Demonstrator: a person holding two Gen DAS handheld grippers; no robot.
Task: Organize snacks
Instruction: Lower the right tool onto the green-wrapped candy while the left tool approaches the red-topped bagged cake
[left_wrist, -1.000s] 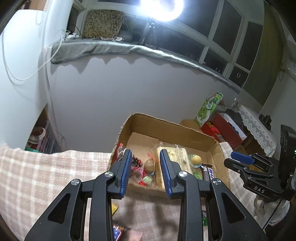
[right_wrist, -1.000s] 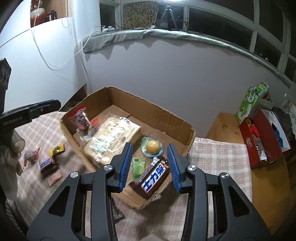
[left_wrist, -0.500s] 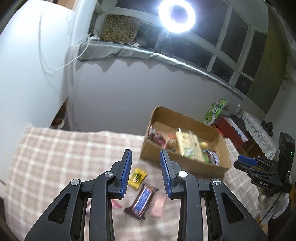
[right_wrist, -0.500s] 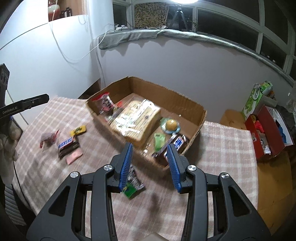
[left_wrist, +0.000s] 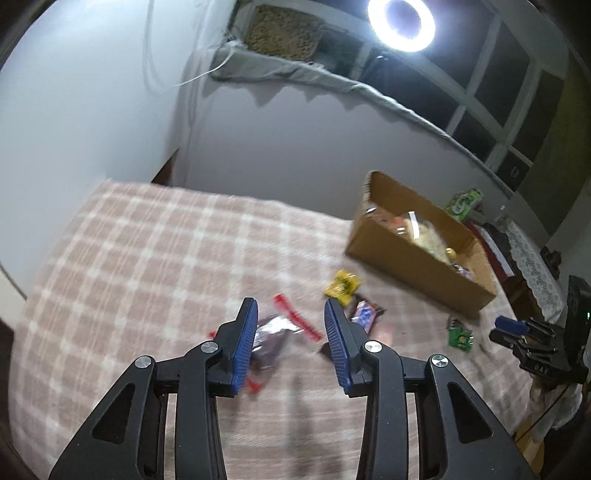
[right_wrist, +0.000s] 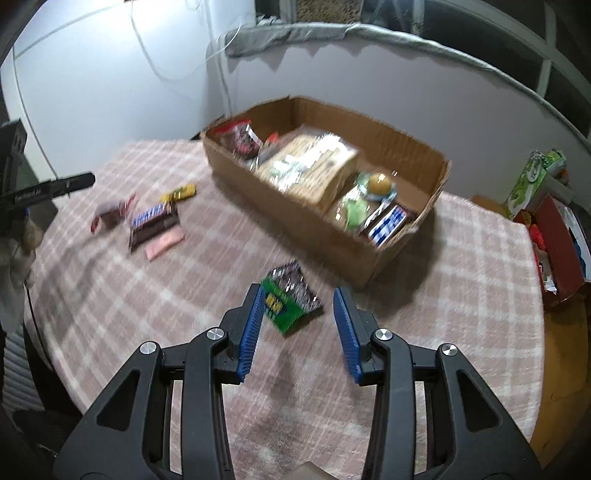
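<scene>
Left gripper (left_wrist: 290, 343): wide, empty, above red-edged packet (left_wrist: 275, 332).
Right gripper (right_wrist: 299, 328): wide, empty, over green packet (right_wrist: 290, 301).
Box (right_wrist: 303, 206): holds snacks.

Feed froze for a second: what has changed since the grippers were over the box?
Both have pulled back from the cardboard box, open and empty. The left gripper now faces the red-edged packet; the right gripper faces the green packet. The box's contents and loose snacks lie as before.
</scene>
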